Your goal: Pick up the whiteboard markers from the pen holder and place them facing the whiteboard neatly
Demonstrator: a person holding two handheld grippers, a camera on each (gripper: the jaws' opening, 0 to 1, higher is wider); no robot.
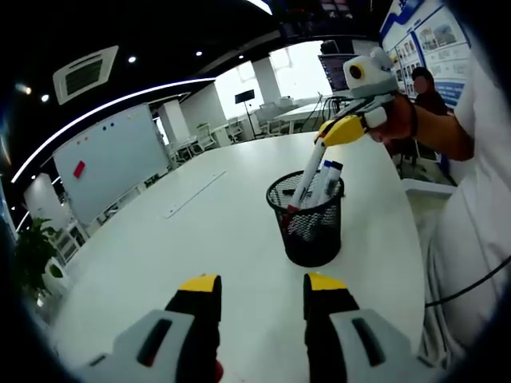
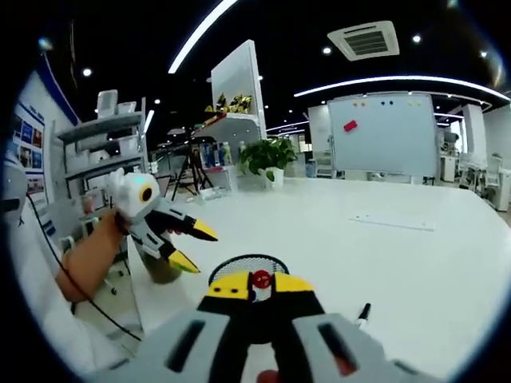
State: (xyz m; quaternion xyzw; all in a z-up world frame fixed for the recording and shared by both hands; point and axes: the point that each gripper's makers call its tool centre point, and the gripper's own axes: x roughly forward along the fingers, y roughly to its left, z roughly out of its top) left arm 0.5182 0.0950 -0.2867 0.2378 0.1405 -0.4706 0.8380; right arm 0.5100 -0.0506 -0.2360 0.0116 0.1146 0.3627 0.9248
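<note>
Right tongs (image 1: pixel 339 132) clamped on one whiteboard marker (image 1: pixel 306 179) inside the mesh pen holder (image 1: pixel 311 223); left tongs (image 1: pixel 259 291) apart, idle above the counter (image 1: pixel 200 231). Risk: a slanted pull could tip the light holder or snag neighbouring markers.

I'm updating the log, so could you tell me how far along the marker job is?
Early stage. The right gripper is shut on one marker and lifting it from the pen holder. More markers wait inside. The left gripper hovers open. One pen already lies on the table.

Black wire-mesh pen holder (image 1: pixel 309 223), glossy white table (image 1: pixel 215 239)
</note>
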